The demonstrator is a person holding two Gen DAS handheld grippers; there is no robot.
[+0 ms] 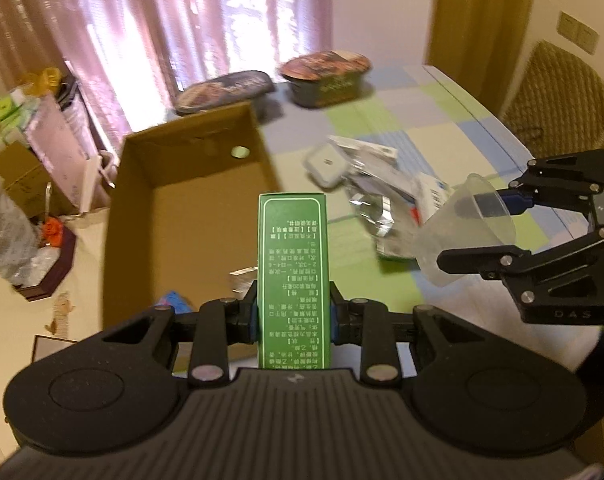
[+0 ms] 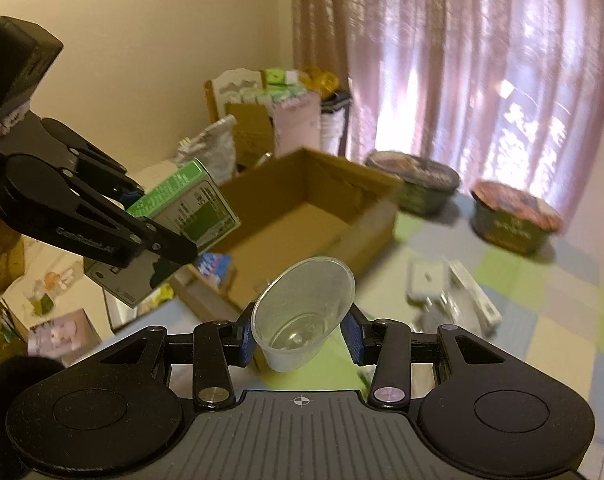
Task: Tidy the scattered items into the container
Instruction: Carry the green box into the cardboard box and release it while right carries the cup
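My left gripper (image 1: 293, 316) is shut on a tall green medicine box (image 1: 291, 276), held upright near the front corner of the open cardboard box (image 1: 189, 216). The same green box (image 2: 181, 204) shows in the right wrist view, clamped in the left gripper (image 2: 141, 216) above the cardboard box's (image 2: 302, 216) near edge. My right gripper (image 2: 302, 336) is shut on a clear plastic cup (image 2: 302, 312), tilted with its mouth facing away. From the left wrist view that cup (image 1: 466, 224) hangs in the right gripper (image 1: 498, 216) over the table's right part.
A heap of small packets and a white case (image 1: 366, 176) lies on the checked tablecloth (image 1: 442, 96). Two instant-noodle bowls (image 1: 326, 76) (image 1: 225, 90) stand behind the cardboard box. A wicker chair (image 1: 562, 104) is at the right; floor clutter (image 1: 25, 168) is left of the table.
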